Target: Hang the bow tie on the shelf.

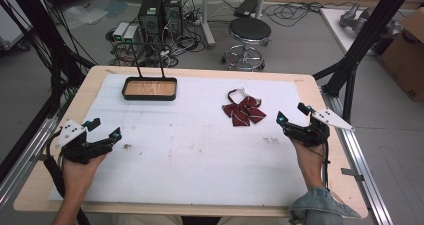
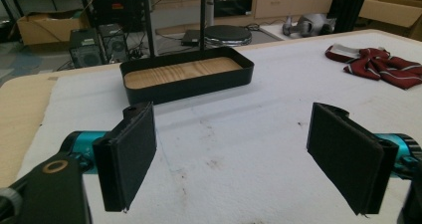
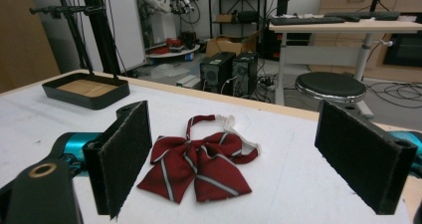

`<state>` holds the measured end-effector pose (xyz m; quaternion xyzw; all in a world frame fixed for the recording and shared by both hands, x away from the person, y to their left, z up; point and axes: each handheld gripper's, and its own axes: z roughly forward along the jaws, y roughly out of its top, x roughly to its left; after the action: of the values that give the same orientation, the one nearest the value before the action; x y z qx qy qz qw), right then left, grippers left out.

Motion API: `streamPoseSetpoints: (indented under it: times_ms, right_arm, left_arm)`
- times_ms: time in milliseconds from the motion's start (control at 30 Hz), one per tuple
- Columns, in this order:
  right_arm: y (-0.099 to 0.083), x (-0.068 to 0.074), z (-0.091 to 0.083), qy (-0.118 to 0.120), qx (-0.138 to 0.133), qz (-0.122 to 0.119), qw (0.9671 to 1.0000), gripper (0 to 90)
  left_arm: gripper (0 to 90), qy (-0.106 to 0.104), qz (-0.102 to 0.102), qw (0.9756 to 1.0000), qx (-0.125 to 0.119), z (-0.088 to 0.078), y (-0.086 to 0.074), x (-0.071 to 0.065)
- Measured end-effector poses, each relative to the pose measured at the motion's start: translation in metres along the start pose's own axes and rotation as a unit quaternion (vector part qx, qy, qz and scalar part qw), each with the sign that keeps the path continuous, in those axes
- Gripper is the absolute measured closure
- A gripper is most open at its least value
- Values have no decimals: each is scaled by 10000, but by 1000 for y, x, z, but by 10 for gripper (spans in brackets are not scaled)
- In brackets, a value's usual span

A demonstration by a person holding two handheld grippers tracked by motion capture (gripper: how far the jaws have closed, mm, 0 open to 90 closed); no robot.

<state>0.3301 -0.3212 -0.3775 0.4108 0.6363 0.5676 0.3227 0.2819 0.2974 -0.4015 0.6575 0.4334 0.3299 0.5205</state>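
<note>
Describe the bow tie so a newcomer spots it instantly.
Start at the white mat covering the wooden table. On its far right part, ahead of the right gripper, lies the bow tie. It is the one soft cloth item: dark red with thin pale stripes and a white neck strap, unlike the rigid black tray far left.

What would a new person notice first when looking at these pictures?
Probably the dark red striped bow tie, lying flat on the white mat toward the table's right side, ahead of the open right gripper. Next, the black tray with a wooden floor at the far left of the mat, beyond the open left gripper.
</note>
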Motion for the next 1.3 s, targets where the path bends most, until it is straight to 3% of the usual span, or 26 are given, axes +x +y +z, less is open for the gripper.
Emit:
streamPoseSetpoints:
  times_ms: [333,600,700,767,933,1067,1133,1167,1200,1300]
  right_arm:
    - [32,4,42,282,74,-377,9989,140]
    - [40,10,76,326,235,-512,9979,151]
    - [37,13,98,304,336,-512,9977,159]
    - [35,14,104,303,343,-506,9977,160]
    - [21,18,139,353,721,-474,9956,160]
    - [11,22,153,339,818,-515,9947,179]
    - [2,23,162,320,994,-568,9929,180]
    - [-6,22,167,289,1238,-578,9902,180]
    - [-6,22,167,289,1238,-578,9902,180]
    - [-19,19,177,264,1569,-571,9856,180]
  left_arm:
    - [199,-37,-4,10000,-17,1,-1,0]
    - [200,-101,0,9999,0,3,-2,-1]
    - [200,-118,-1,9999,-15,4,-2,-2]
    - [200,-121,4,9999,-22,4,-2,-2]
    - [200,-147,9,9999,-35,4,-2,-1]
    - [200,-180,11,9998,-12,5,-3,-2]
    - [200,-185,16,9998,-11,6,-3,-2]
    - [200,-192,15,9998,-6,6,-3,-2]
    - [200,-196,12,9998,-10,6,-3,-2]
    - [200,-194,5,9998,-15,6,-4,-1]
